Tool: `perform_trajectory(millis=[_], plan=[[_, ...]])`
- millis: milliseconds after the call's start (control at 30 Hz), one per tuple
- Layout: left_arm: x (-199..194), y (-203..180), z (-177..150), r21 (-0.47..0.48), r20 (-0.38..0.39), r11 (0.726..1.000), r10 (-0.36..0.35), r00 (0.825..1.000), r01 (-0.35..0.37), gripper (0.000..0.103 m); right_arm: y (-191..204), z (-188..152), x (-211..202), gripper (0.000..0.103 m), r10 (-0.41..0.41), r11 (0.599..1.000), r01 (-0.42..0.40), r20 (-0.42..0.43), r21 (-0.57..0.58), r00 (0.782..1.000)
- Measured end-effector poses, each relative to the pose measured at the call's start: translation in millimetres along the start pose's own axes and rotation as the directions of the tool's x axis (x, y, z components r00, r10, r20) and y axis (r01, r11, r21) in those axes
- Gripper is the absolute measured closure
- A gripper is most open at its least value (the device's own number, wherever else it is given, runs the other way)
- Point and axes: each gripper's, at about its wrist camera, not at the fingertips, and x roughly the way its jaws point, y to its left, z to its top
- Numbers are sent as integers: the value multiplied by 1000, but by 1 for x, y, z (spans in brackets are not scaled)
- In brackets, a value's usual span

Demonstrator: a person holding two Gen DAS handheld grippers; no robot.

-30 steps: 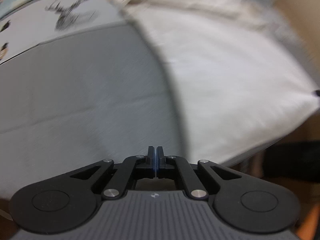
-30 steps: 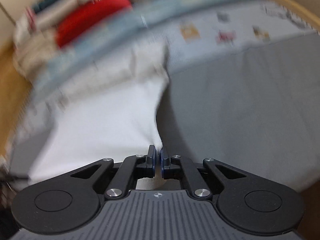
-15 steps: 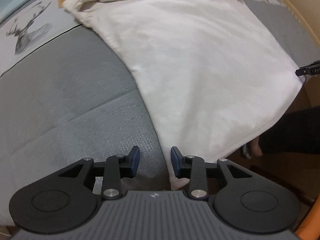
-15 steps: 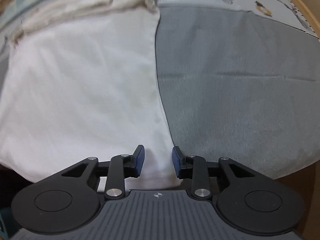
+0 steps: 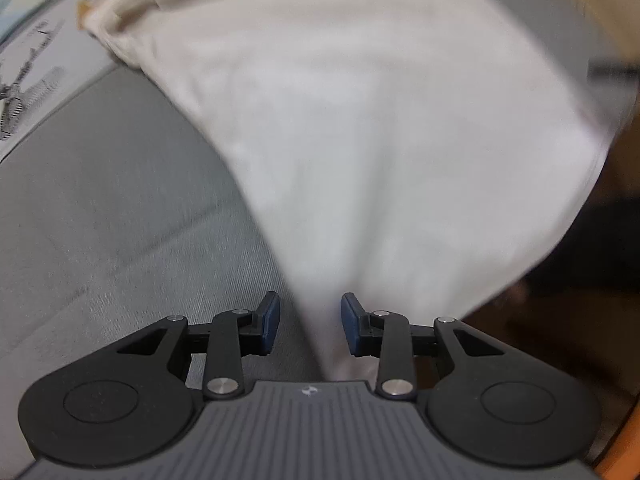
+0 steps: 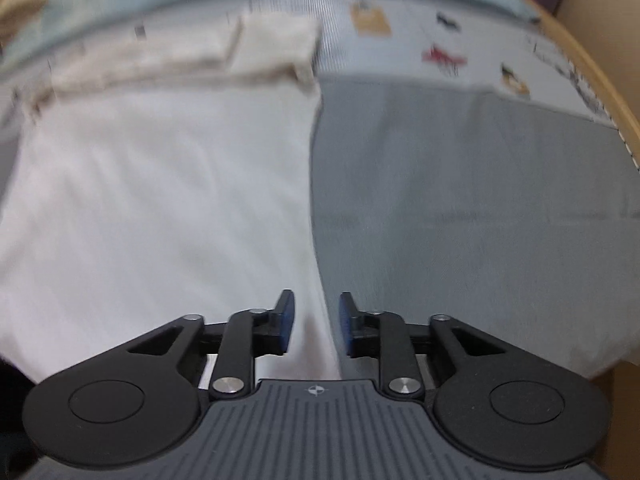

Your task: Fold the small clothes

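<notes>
A white garment (image 5: pixel 360 140) lies spread on a grey mat (image 5: pixel 100 220), its far end already turned over into a cream band (image 6: pixel 180 64) and its near edge reaching the front of the mat. The left gripper (image 5: pixel 308 324) hangs over the near left corner of the garment with its jaws apart; the cloth edge runs into the gap, but neither blue pad presses on it. The right gripper (image 6: pixel 316 322) stands at the near right corner, jaws also apart though set somewhat narrower and just now drawing in; the garment's right edge passes between them without a visible pinch. Both views are smeared, so fine contact cannot be confirmed. The step in hand appears to be taking the two near corners for the next fold. To do it well, seat each corner deep between the pads before closing, so that the grip takes all the layers of cloth rather than the top layer alone. Close both grippers at matching positions on the hem, since an uneven hold will skew the fold line. Avoid pinching the mat beneath. Lift the corners together and carry them toward the far band, keeping the side edges aligned, as soft cloth sags and drifts easily.
</notes>
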Motion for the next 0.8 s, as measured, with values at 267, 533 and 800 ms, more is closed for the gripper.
perform_trajectory(millis=[267,533,800], plan=[[-6,12,2,-32,12,999,-24,1000,24,62,15,-1,50,66,-75,993,56,-189,-100,979],[0,17,19,-61,-10,997,49,999,-50,62,23,5,57,66,-107,992,96,-133,-87,985],[-54,4,87,-210,335,971,182,924,-116,74,35,60,1,66,-5,996,-12,192,86,981]])
